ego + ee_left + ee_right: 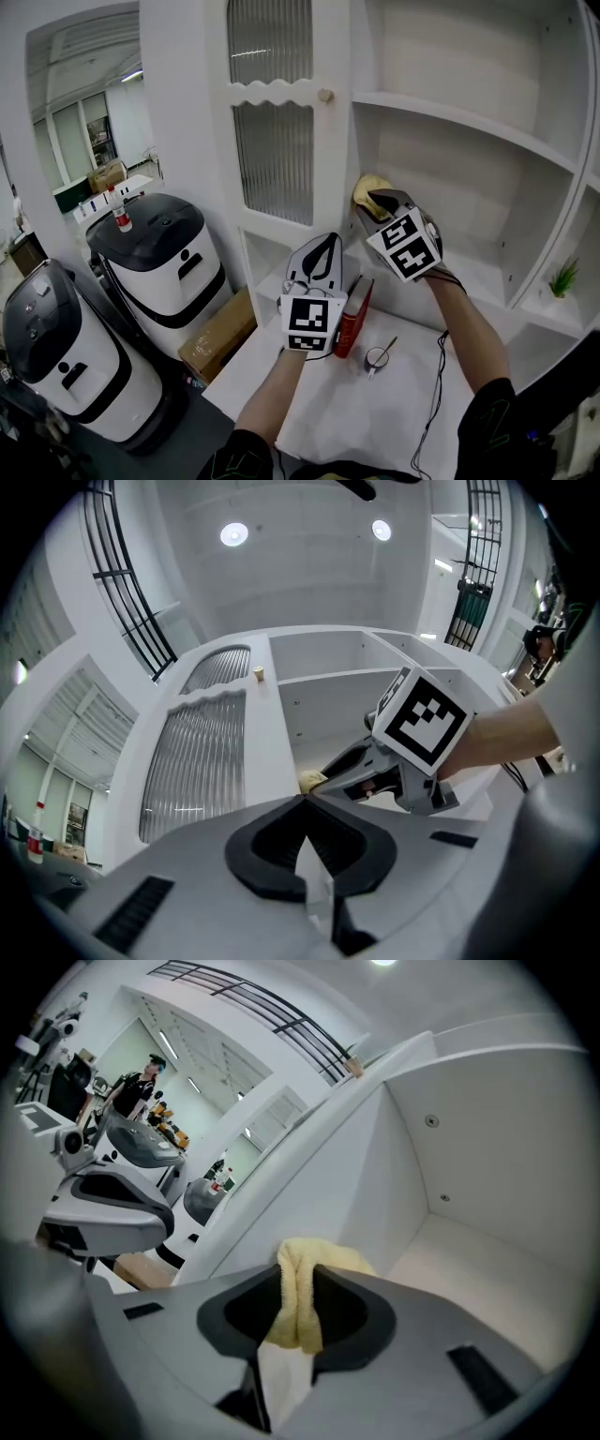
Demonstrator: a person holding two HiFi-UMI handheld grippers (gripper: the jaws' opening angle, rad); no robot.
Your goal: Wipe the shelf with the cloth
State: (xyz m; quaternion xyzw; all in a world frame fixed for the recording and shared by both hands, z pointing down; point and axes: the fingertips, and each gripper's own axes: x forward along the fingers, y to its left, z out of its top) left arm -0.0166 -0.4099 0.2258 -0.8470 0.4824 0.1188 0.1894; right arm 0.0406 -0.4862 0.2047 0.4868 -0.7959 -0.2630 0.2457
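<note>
My right gripper (372, 202) is shut on a yellow cloth (368, 188), which it holds at the left end of a white shelf (487, 272) in the open cabinet. In the right gripper view the cloth (302, 1283) is pinched between the jaws and bulges out past them, close to the shelf's left wall (323, 1176). The left gripper (319, 258) hangs lower and to the left, in front of the cabinet, jaws shut with nothing in them. From the left gripper view I see the right gripper (323, 778) and a bit of the cloth (310, 781).
A ribbed-glass cabinet door (274, 150) with a wooden knob (325, 96) stands left of the shelf. A red book (354, 317) and a small round object (377, 357) lie on the white counter (356, 412). A small green plant (562, 277) sits at right. Two white-and-black machines (159, 267) stand at left.
</note>
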